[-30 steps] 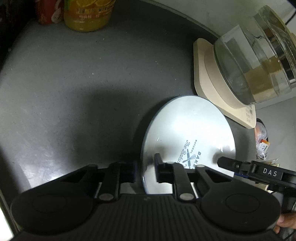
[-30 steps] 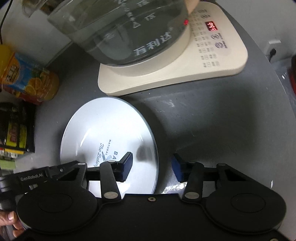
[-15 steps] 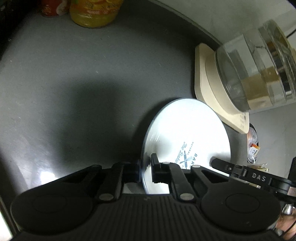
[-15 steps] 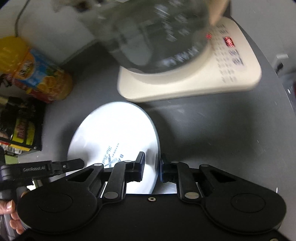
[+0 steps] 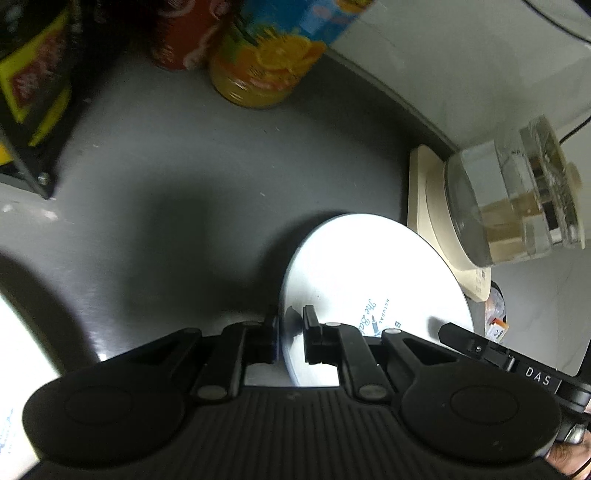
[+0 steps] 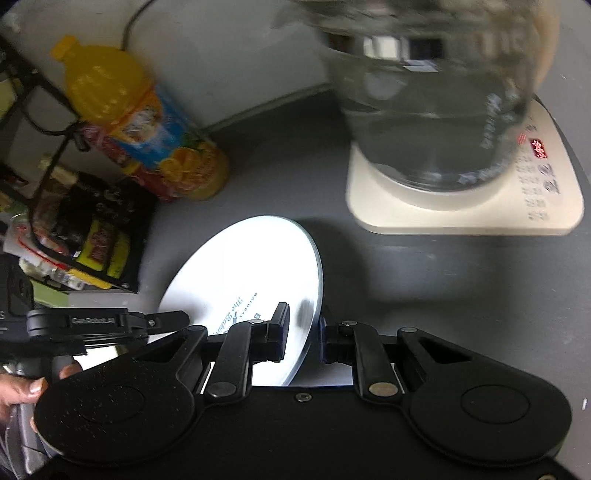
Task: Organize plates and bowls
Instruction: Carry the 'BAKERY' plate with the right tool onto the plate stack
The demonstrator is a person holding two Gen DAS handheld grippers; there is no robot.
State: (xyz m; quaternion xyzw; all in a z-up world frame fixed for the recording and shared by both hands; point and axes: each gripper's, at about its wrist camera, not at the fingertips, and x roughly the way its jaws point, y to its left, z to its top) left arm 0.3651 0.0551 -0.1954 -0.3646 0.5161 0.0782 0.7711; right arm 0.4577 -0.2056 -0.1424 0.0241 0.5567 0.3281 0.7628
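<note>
A white round plate (image 5: 373, 273) with blue lettering is held between both grippers, lifted and tilted above the dark grey counter. My left gripper (image 5: 290, 338) is shut on the plate's left rim. My right gripper (image 6: 303, 334) is shut on the plate's right rim (image 6: 314, 280). The right gripper's body shows at the lower right of the left wrist view (image 5: 517, 365), and the left gripper's body shows at the left of the right wrist view (image 6: 96, 325). The plate's near edge is hidden behind the fingers.
A glass kettle (image 6: 432, 92) sits on a cream heating base (image 6: 465, 206) behind the plate. An orange juice bottle (image 6: 147, 125) and a red can (image 5: 184, 33) stand at the back left. A black wire rack with snack packs (image 6: 88, 236) stands at the left.
Both grippers have closed on the plate's opposite rims and raised it off the counter. Both views have pulled back and up, so more of the bottle and rack shows.
</note>
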